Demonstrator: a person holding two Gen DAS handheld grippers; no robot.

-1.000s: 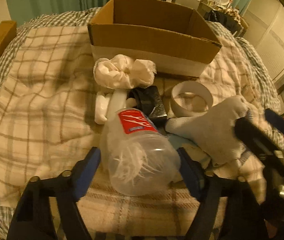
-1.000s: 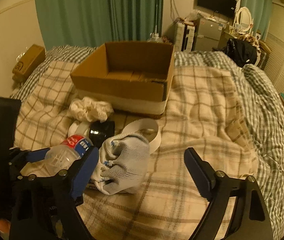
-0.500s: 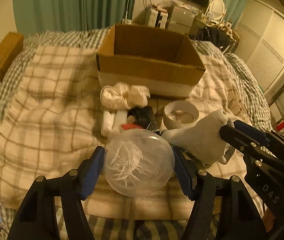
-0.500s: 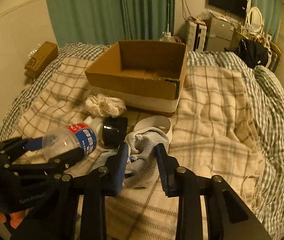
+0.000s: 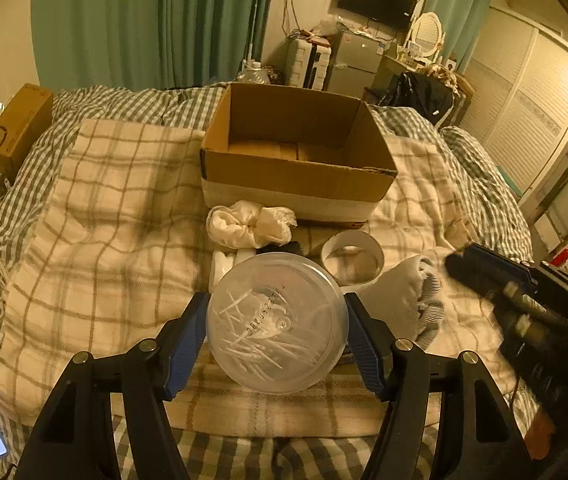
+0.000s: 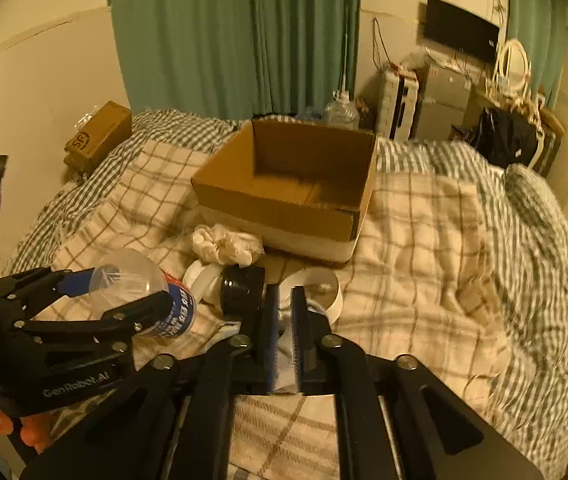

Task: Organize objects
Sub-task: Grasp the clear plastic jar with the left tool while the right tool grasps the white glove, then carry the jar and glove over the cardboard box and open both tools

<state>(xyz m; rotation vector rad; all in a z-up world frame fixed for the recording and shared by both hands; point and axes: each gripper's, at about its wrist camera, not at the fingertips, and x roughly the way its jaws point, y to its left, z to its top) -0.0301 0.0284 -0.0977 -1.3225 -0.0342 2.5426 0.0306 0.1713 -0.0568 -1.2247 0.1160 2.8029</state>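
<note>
Since the earlier frames, the clear plastic bottle (image 5: 277,322) has been lifted off the plaid blanket (image 5: 104,216), clamped between the left gripper's (image 5: 277,336) blue pads, its base turned to the camera so that its label is hidden in that view. A white work glove (image 5: 402,300) is pinched by the right gripper (image 6: 283,330), whose jaws are nearly closed; most of the glove is hidden behind them. Behind the bottle, a black item is largely covered. The open cardboard box (image 5: 296,178) sits further back, with unoccupied blanket on both sides.
</note>
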